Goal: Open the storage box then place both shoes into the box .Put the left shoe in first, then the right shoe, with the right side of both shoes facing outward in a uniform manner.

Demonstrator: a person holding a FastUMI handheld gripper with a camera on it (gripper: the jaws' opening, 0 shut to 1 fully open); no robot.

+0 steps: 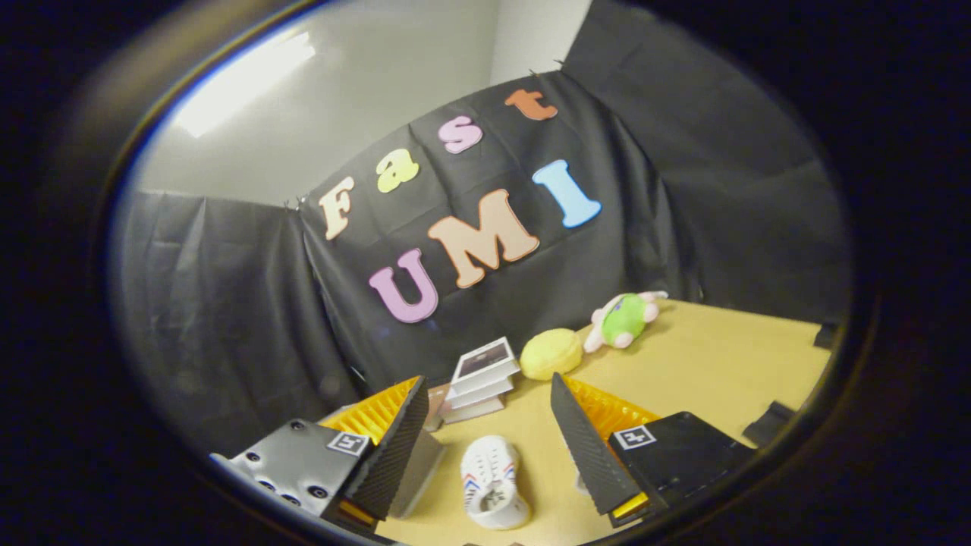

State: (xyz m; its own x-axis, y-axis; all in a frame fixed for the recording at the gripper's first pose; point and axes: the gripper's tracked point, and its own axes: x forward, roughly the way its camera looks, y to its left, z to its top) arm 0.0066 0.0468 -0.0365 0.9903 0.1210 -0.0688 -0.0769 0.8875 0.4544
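One white shoe (493,481) lies on the bench (705,371), sole and opening turned partly up, low down between the two fingers of the gripper (485,447). The jaws stand wide open and hold nothing; the shoe sits in the gap but neither finger touches it, and the camera looks from above and is tilted. A pale grey slab (417,474) shows just behind the left finger; it may be part of the storage box or its lid, but I cannot tell which, nor whether the box is open.

By my reading, the step in hand is the approach to a shoe, with nothing yet lifted. Whether this is the left or the right shoe cannot be settled from this angle, and that matters, since the left one goes in first. The next move would call for lowering the jaws around the shoe's body, squaring them to its sides, and closing firmly enough that the shoe does not roll.

Counted: one shoe in sight, one stack of books (479,379) at the far edge, three or four volumes as far as I can make out, one yellow round cushion-like thing (550,353) beside it, and one green-and-pink plush toy (623,318) further right.
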